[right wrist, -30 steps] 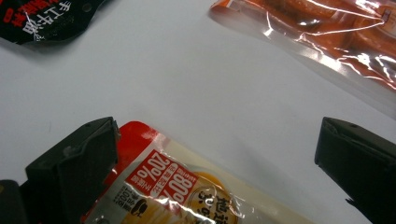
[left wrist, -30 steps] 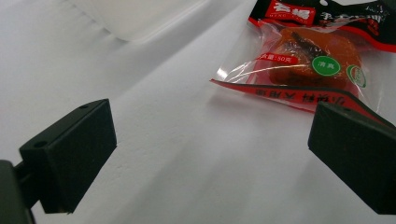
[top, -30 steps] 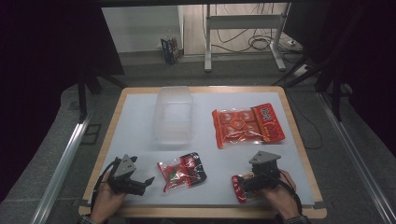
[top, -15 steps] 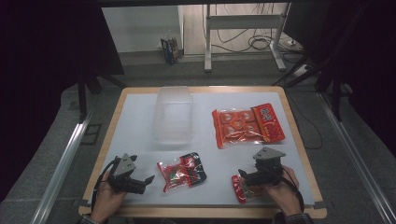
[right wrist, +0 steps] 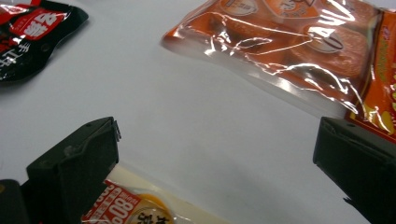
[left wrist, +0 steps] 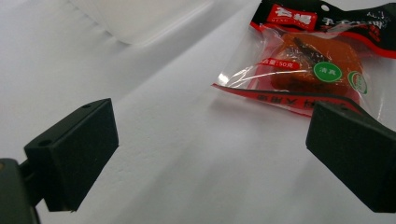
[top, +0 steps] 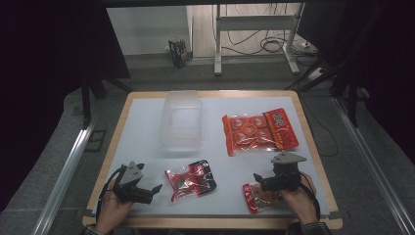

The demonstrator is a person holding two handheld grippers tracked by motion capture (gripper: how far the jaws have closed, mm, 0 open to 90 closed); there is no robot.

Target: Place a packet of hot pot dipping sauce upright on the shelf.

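The right tool [top: 262,182], jaws wide, hangs over the small packet [top: 255,197] at the table's [top: 147,147] near edge, positioned for pickup; the left tool [top: 149,191], jaws also wide, waits beside the black-topped packet [top: 191,179].

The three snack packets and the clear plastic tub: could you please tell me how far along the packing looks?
Nothing looks packed: the clear plastic tub holds none of the packets. The right gripper hovers open over the small red-and-yellow packet, not gripping it. The left gripper sits open beside the red-and-black packet. The large orange packet lies untouched. All three remain.
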